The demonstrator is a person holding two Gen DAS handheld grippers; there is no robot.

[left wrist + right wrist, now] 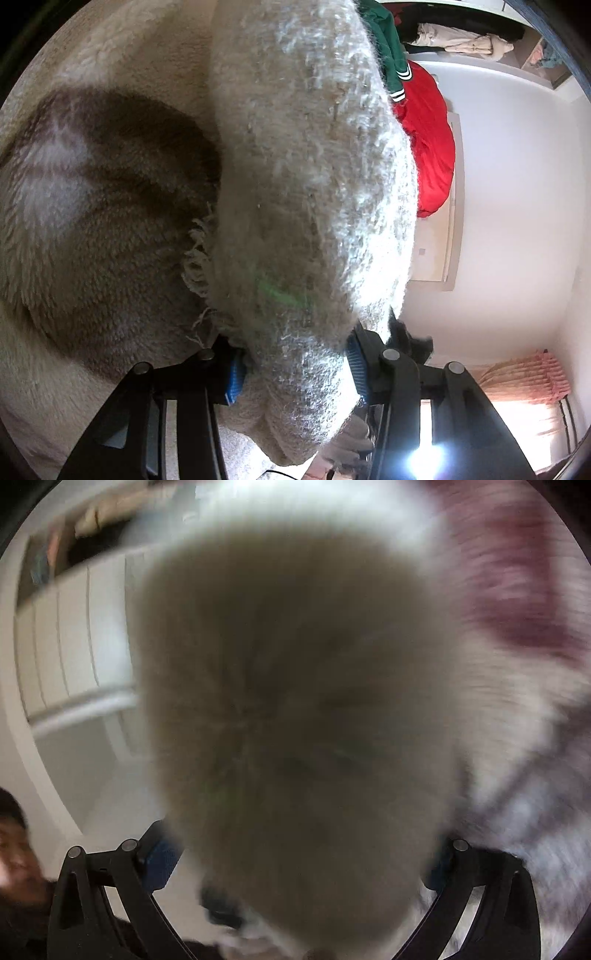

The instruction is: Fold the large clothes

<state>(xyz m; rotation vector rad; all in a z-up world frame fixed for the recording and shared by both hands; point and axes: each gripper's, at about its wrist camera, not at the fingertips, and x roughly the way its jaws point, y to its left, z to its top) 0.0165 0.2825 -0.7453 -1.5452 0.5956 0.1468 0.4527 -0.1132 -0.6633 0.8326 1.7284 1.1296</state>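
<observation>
Fleece garment (pixel 295 192), cream and shaggy, bunched into a thick fold and filling the middle of the left wrist view. Clamped at its near end by the left gripper (pixel 295 373), blue pads (pixel 234 380) pressed into the pile on either side, black fingers angled in from below. Loose fringe hanging off the fold's left edge. More of the same fleece spread behind on the left, with a brown patch (pixel 110 221) and a paler mark inside it. Red cloth (pixel 428 147) and a green garment (pixel 384 40) with white-striped cuff piled far right, just beyond the fold. White wall (pixel 517 221) further right, pink curtain (pixel 524 376) low near a bright window, shelf of clothes (pixel 461 40) at top.

Right wrist view heavily blurred. Same fleece (pixel 295 709) as a rounded beige mass pressed close to the lens, seated between the fingers of the right gripper (pixel 295 864), blue pads (pixel 162 860) against both flanks, so closed on it. Paler fleece and a dark reddish patch (pixel 517 590) to the right. White panelled cupboard (pixel 74 635) on the left, person's face (pixel 14 853) at the lower left edge.
</observation>
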